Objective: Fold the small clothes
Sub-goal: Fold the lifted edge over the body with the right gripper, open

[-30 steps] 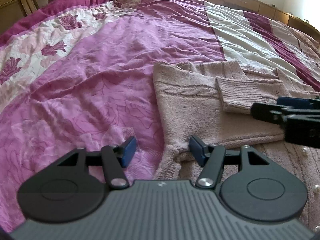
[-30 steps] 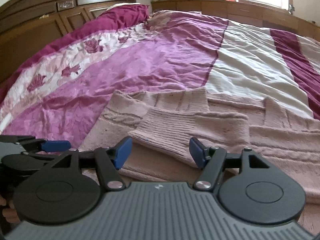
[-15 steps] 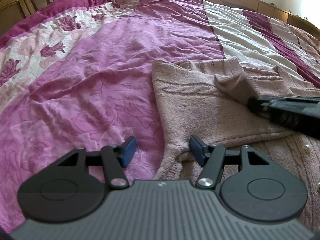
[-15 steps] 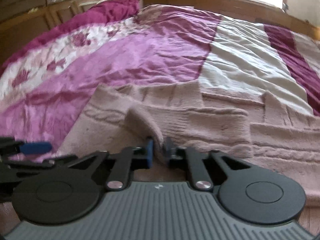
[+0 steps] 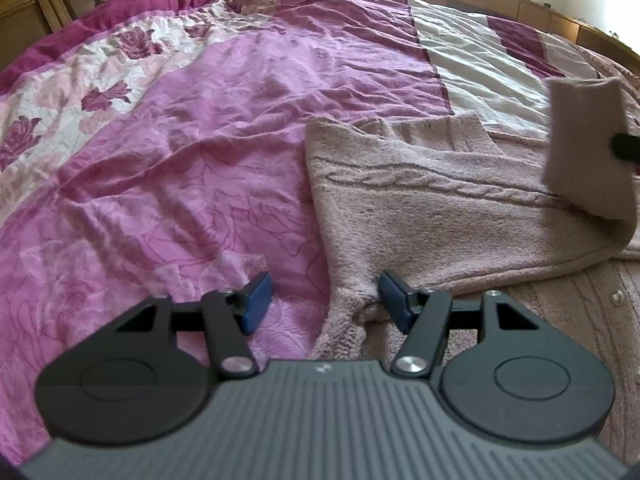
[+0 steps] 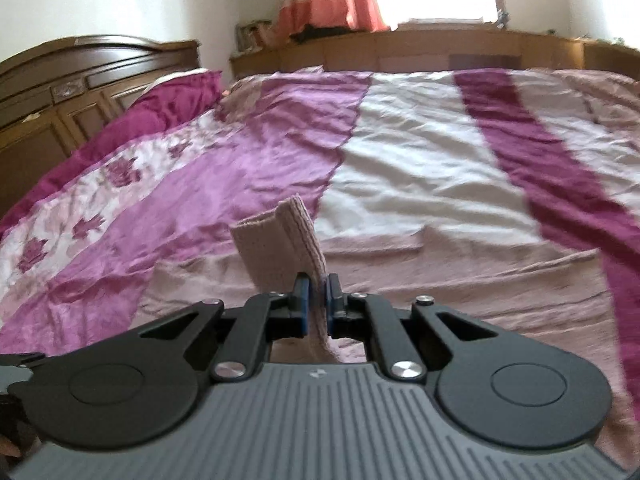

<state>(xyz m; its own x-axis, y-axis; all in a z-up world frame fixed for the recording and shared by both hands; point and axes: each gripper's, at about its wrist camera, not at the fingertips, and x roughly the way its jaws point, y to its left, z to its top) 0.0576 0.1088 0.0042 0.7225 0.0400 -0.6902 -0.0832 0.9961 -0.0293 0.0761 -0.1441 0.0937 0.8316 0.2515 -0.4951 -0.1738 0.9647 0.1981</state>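
Two views are covering this moment. In the left wrist view, the pink knitted cardigan [image 5: 432, 216] is lying flat on the bed [image 5: 168, 152], on the quilt's right half, its long axis running from the near hem toward the far right. The left gripper [image 5: 322, 300] is hovering at the near hem corner with its jaws released and standing wide; the right pad is touching the knit, but nothing is being pinched. At the right edge, the sleeve cuff [image 5: 584, 148] is hanging raised above the body panel, with a dark jaw tip just showing beside it.

In the right wrist view, the right gripper [image 6: 316, 304] is grasping that sleeve cuff [image 6: 288, 240], jaws clenched on the ribbed knit, which is standing upright between the pads and pointing away toward the far side of the bed [image 6: 420, 168].

Judging from the drape, the knit is soft, light and stretchy; it is likely sagging wherever unsupported. Ribbed edges such as cuff and hem are offering the firmest hold.
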